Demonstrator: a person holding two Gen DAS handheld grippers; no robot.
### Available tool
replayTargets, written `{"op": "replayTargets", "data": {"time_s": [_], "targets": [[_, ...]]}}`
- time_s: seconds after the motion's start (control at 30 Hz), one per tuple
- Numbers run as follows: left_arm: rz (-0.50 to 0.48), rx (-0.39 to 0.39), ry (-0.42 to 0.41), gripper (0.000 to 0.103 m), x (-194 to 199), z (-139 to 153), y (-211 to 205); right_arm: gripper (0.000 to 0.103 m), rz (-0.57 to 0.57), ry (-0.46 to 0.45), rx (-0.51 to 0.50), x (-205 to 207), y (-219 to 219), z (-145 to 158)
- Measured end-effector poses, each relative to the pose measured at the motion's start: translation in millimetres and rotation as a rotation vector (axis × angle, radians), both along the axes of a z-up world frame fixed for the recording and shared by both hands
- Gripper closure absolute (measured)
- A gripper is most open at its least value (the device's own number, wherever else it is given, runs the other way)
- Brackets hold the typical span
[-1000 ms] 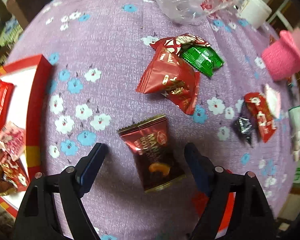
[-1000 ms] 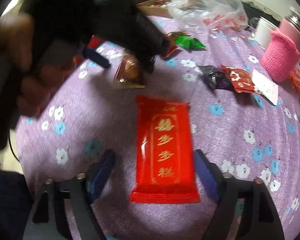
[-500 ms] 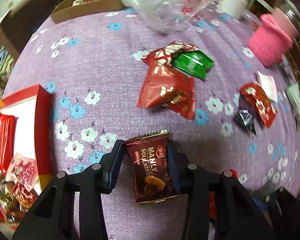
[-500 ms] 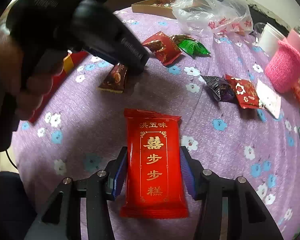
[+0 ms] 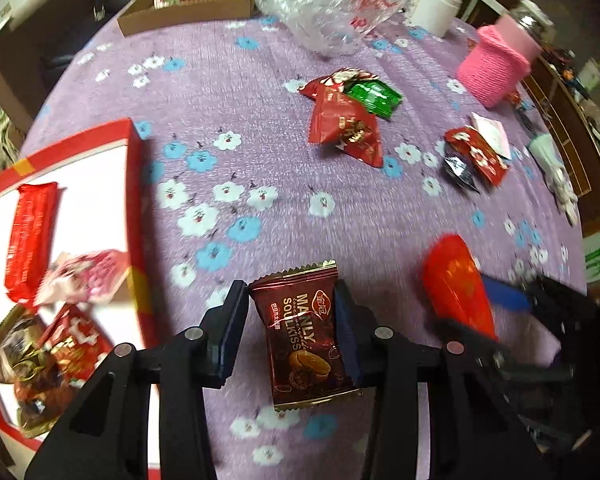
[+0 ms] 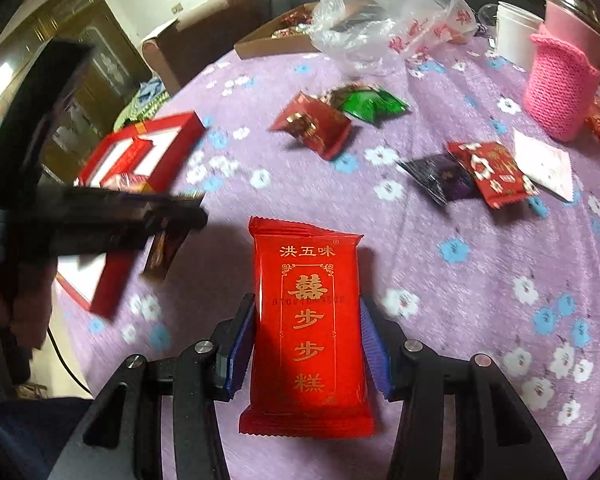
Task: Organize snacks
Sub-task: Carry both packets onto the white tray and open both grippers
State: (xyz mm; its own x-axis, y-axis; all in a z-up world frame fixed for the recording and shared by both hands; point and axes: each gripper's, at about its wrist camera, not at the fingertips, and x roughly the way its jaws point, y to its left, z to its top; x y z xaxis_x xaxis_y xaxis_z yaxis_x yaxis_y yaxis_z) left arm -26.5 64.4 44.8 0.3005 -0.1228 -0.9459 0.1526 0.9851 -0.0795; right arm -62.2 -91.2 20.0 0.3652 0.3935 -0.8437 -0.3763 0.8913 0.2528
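Left gripper [image 5: 290, 330] jaws clamp the brown packet [image 5: 306, 336] — right gripper [image 6: 306, 350] jaws clamp the red packet [image 6: 306, 320] (both lifted).

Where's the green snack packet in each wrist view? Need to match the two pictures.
Left wrist view: green packet upper centre-right, tucked against the red packets.
Right wrist view: green packet upper centre, right of the same red packets.
Shared landmark: pink knitted holder, far right in both.
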Motion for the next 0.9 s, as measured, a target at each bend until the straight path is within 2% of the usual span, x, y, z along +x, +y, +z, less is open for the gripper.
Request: {"op": "replayTargets", "data": {"time_s": [0.23,0.5,0.9], "targets": [[-0.009,0.065,-0.091,0.063,-18.5,20.4,13.8,0.053,0.065,-0.021,0.01,2.6,34.4,8.2],[0.108,0.169,-0.219,0.063,-30.1,52.0,66.3,0.053,0.168,-0.06,-0.001,9.4,79.0,24.1],[0.29,0.197,-0.254,0.063,-43.7,63.4,138.3,0.053,0.334,-0.129,-0.001,22.6,159.7,47.1]]}}
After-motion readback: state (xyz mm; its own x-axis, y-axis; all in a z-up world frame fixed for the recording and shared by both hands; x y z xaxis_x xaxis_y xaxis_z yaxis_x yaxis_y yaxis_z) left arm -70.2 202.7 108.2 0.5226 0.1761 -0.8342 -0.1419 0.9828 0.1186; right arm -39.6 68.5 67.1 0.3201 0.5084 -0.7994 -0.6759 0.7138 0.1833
